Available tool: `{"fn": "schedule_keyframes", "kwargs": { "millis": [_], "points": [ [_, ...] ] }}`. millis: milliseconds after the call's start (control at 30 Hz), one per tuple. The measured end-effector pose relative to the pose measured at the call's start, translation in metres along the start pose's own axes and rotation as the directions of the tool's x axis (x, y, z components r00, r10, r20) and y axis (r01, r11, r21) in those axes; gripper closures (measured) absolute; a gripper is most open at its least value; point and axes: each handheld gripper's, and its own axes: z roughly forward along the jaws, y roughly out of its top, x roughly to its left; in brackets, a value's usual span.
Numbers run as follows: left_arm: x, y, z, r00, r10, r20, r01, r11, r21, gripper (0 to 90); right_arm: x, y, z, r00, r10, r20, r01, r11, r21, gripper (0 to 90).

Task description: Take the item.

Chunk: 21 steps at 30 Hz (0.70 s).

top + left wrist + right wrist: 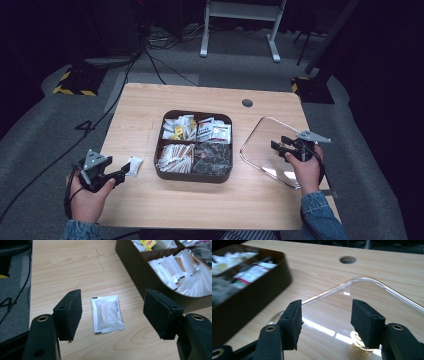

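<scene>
A: Left tongs [112,312] spread wide, holding nothing, aimed at the white packet [107,313] lying flat between the jaw lines. Packet sits on the bench near its left edge, just beside the box's [161,172] front-left corner, not touching it as far as I can tell.

B: Right side?

A: Right tongs [325,320] also spread, empty, hovering over the clear lid [372,305]. Lid is off the box and lies flat near the bench's right edge, one corner past the front-right area.

B: Progress?

A: My read: lid off is done, and one packet is out. Left to do: grab the packet, and put it wherever it goes. Lid probably goes back on last.

B: Materials?

A: Packet: thin glossy foil or paper, rectangular, printed panel, crimped ends. Flat on the wood, so pinching an edge may be fiddly. Box: dark, rounded corners, four compartments of sachets and tea bags. Lid: transparent rigid plastic, rounded, glare on it. Jaw pads [71,312]: black, felt-like blocks. Bench [150,100]: pale wood grain, with a cable hole [247,103] near the far-right corner.
</scene>
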Motion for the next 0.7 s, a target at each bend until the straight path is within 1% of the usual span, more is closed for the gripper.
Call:
{"fn": "schedule_keyframes", "kwargs": {
  "millis": [67, 133, 300, 433, 533, 700],
  "points": [
    [0.002, -0.003, 0.0, 1.0, -0.002, -0.006, 0.002, 1.0, 0.004, 31.3, -0.008, -0.003, 0.004, 0.9994, 0.016, 0.03, -0.017, 1.0, 0.013, 42.8],
    [0.004, -0.007, 0.0, 0.9999, -0.005, -0.01, 0.005, 1.0, 0.006, 30.8, -0.013, -0.005, 0.007, 0.9989, 0.025, 0.041, -0.026, 0.999, 0.024, 42.4],
    [0.007, -0.015, 0.0, 0.9998, -0.001, -0.021, 0.002, 0.9998, 0.02, 30.0, -0.023, -0.011, 0.014, 0.9969, 0.026, 0.075, -0.03, 0.998, 0.056, 42.2],
    [0.01, -0.02, 0.0, 0.9997, 0.0, -0.026, 0.0, 0.9995, 0.031, 29.7, -0.027, -0.015, 0.02, 0.9957, 0.025, 0.089, -0.033, 0.996, 0.083, 42.5],
    [0.011, -0.023, 0.001, 0.9995, -0.001, -0.03, 0.003, 0.999, 0.045, 29.5, -0.029, -0.017, 0.024, 0.9947, 0.013, 0.102, -0.023, 0.994, 0.106, 43.1],
    [0.01, -0.024, 0.003, 0.9998, 0.004, -0.019, -0.003, 0.9981, 0.061, 29.2, -0.032, -0.022, 0.027, 0.9936, 0.006, 0.113, -0.022, 0.99, 0.142, 45.3]
  ]
}}
